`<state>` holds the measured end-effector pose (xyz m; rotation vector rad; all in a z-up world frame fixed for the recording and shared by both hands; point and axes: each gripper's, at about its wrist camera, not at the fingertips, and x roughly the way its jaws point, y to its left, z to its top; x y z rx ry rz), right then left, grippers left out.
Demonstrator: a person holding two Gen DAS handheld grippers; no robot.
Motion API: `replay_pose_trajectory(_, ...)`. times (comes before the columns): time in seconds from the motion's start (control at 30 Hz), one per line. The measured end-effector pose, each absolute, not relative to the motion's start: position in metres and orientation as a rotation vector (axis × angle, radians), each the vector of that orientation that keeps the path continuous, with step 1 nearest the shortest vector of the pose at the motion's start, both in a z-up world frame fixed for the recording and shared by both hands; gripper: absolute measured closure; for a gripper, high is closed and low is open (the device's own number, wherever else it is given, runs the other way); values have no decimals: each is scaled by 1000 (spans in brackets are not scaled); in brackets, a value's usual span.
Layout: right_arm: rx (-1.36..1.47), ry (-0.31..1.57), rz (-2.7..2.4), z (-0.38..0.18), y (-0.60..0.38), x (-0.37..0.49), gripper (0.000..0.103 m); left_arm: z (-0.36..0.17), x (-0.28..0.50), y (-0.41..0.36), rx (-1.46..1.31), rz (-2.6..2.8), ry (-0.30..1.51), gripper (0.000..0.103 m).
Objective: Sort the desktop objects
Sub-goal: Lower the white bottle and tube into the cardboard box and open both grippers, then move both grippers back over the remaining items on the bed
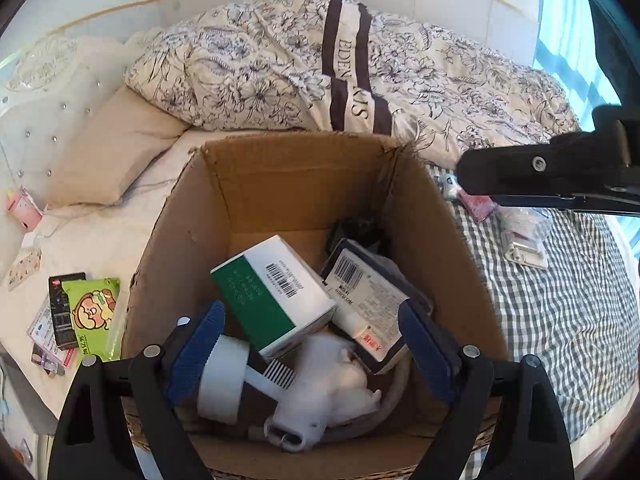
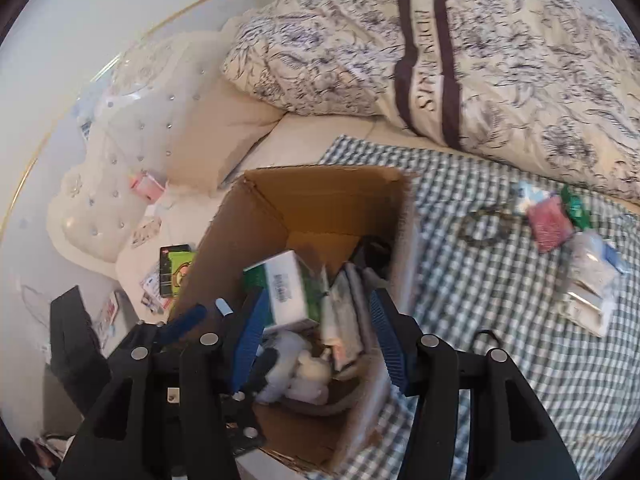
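An open cardboard box (image 1: 192, 248) stands on the bed. Inside lie a green-and-white carton (image 1: 276, 300), a dark pack with a barcode label (image 1: 368, 300), a white bottle (image 1: 222, 380) and a white plush lump (image 1: 340, 376). My left gripper (image 1: 310, 348) hangs open over the box's near side. The bottle lies beside its left pad, not clamped. My right gripper (image 2: 320, 338) is open and empty above the same box (image 2: 320, 196). To its right, a pink packet (image 2: 550, 222), a green packet (image 2: 576, 208) and a clear bag (image 2: 592, 268) lie on checked cloth (image 2: 500, 360).
The right gripper's black body (image 1: 540, 176) reaches in past the box's right wall. Left of the box lie a green snack pack (image 1: 94, 312) and a black carton (image 1: 64, 308). A beige pillow (image 1: 112, 152) and a flowered duvet (image 1: 280, 60) lie behind. A dark ring (image 2: 484, 228) rests on the cloth.
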<state>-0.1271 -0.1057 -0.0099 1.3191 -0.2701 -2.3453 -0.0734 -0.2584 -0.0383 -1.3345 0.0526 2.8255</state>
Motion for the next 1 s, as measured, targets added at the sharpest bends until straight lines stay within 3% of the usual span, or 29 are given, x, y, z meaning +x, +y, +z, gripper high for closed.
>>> replay_pose_trajectory(0.23, 1303, -266, -2458, 16, -41, -99, 50, -9, -57, -206, -1263, 2823, 99, 11)
replay_pose_trajectory(0.33, 1299, -256, -2530, 25, -4, -81, 49, 2, -48, -178, -1213, 2832, 132, 2)
replay_pose_trajectory(0.47, 1283, -287, -2621, 27, 48, -54, 41, 5, -38, -140, -1170, 2831, 157, 1)
replay_pose_trajectory(0.77, 1322, -350, -2757, -10, 129, -30, 39, -43, -19, -59, -1119, 2850, 199, 0)
replay_pose_trajectory(1.0, 1356, -341, -2743, -46, 150, -50, 37, -94, -35, -39, -1202, 2823, 181, 0)
